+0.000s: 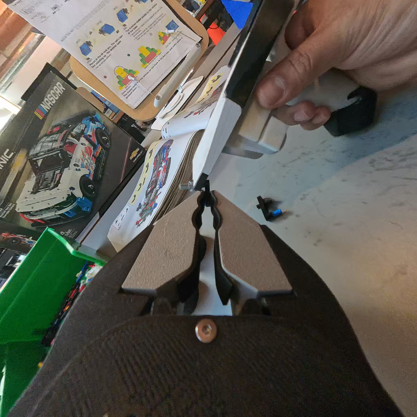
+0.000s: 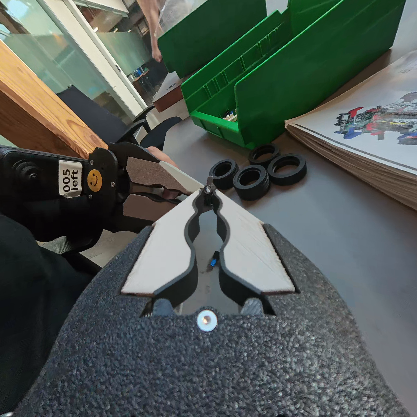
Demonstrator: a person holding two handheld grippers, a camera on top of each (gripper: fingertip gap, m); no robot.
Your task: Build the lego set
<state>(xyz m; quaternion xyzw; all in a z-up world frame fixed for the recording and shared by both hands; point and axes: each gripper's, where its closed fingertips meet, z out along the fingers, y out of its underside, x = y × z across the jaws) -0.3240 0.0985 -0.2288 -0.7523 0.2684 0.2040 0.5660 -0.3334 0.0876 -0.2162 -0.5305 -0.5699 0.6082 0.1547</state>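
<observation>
My left gripper [image 1: 207, 194] is shut on a small black lego piece with a blue pin [image 1: 206, 201]. My right gripper [image 2: 207, 193] is shut on a small black connector [image 2: 207, 191] with a grey pin [image 1: 186, 186] sticking out of it. The two gripper tips meet above the table and the two pieces touch. The right gripper [image 1: 201, 180], with white fingers and a hand on its handle, reaches in from the upper right in the left wrist view. The left gripper [image 2: 158, 180] comes in from the left in the right wrist view, its tips hidden behind my right finger.
A loose black piece with a blue pin [image 1: 269, 211] lies on the grey table [image 2: 316, 248]. Several black tyres [image 2: 259, 174] lie by an open instruction booklet [image 2: 361, 135]. Green bins [image 2: 259, 85] with parts stand behind. The set's box [image 1: 63, 153] and an instruction sheet [image 1: 126, 45] stand at the back. The tips of both grippers are at nearly the same place.
</observation>
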